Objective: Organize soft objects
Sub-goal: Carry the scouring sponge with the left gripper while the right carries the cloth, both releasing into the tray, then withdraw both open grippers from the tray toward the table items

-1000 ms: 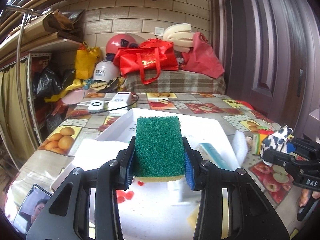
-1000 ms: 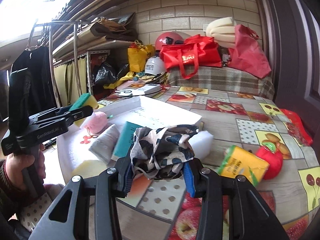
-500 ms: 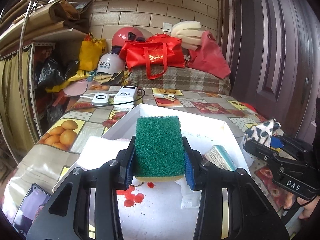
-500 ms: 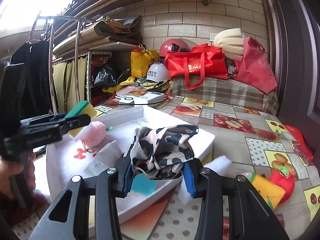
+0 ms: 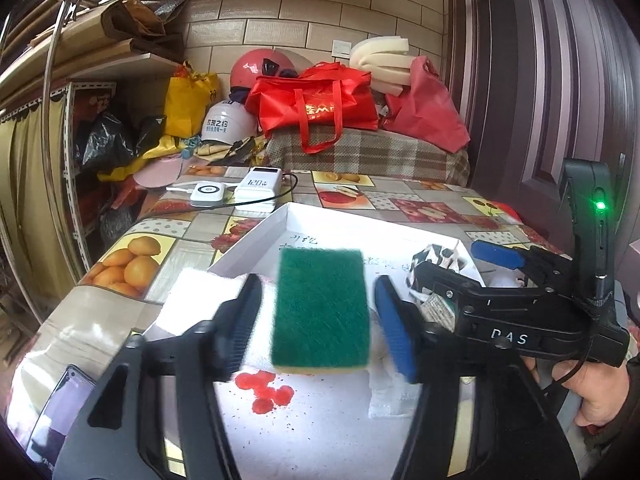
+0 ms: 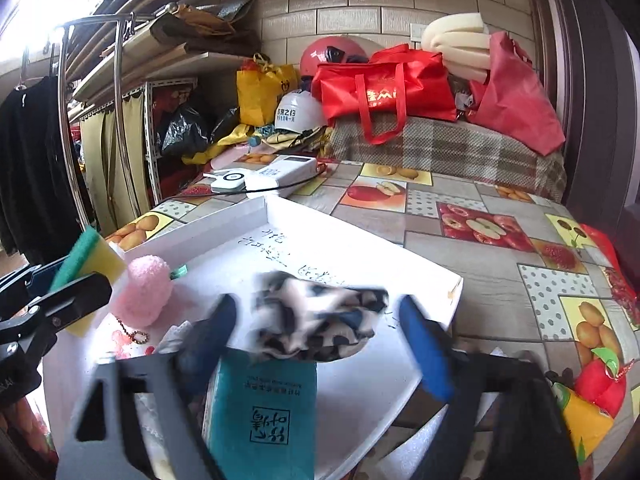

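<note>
Both tools freshly released over the shallow white cardboard tray [image 5: 256, 236] on the fruit-patterned oilcloth table [image 6: 500, 264]. Jaws of the left gripper [image 5: 320, 320] just sprung apart, a clear gap on each side of the green-topped, yellow-backed scouring sponge [image 5: 322, 306]; sponge blurred, apparently dropping free above the tray floor, near the folded white cloth [image 5: 188, 300] at the tray's left edge. Jaws of the right gripper [image 6: 320, 332] likewise just opened, blue pads well off the crumpled black-and-white patterned fabric piece [image 6: 316, 320], itself blurred and loose between them, above the teal paper-wrapped packet [image 6: 260, 412] lying in the tray. Fluffy pink pom-pom with a bead chain [image 6: 144, 296] resting further left in the tray.

Handling, as a judgement: sponge very light, springy, rough on the green face, so unlikely to slip; best taken across the two long sides, squeezing gently to avoid buckling. Fabric piece limp and nearly weightless, no fixed shape; best pinched at a bunched fold in the middle, edges liable to trail and snag on the tray wall. Neither fragile; a short drop harmless. Some bounce or tumble possible for the sponge on landing. Right of the tray, a red-and-yellow soft toy [image 6: 592, 396] on the table, not yet gathered.
</note>
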`<state>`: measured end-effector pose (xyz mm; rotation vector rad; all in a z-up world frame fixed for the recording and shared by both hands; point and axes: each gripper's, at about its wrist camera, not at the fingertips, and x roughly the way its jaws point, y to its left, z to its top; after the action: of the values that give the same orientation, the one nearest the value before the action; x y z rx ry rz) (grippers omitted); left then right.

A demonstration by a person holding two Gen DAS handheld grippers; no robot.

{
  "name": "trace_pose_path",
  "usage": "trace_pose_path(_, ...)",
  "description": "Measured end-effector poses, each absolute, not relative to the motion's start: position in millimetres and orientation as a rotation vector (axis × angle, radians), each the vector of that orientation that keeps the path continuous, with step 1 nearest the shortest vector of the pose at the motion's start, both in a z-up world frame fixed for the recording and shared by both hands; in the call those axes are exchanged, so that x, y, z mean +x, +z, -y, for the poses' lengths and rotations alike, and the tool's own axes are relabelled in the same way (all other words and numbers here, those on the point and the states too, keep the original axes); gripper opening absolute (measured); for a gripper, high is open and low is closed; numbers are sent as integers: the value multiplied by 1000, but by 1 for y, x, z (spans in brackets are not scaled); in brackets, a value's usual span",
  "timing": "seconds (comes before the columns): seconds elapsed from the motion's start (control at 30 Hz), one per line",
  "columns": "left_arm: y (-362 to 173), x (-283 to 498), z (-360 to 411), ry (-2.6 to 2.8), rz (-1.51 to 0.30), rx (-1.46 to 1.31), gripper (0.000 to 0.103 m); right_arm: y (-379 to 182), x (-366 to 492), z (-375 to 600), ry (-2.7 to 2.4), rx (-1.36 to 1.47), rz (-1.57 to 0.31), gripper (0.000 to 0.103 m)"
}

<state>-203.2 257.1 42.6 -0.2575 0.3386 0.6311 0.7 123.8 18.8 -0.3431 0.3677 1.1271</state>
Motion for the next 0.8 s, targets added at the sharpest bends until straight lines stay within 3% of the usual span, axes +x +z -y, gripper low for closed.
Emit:
trace_pose_path(0.1,43,-208,-257,640,-317,-259,102,21,-5,-119,1128,-341,-322,89)
trace_pose_path(0.13,43,-208,-258,640,-315,-259,103,22,-7,-118,1126,-343,-311,91)
trace_pose_path(0.17,43,-208,-258,641,-316,-260,103,22,-8,-118,1125,-344,-305,101)
trace_pose_path(0.2,43,-208,-259,642,-317,-262,103,23,-9,-117,1125,-343,-297,103)
trace_pose_path(0.8,42,-212,-268,643,-320,-295,103,26,-13,-116,1125,-332,-253,103)
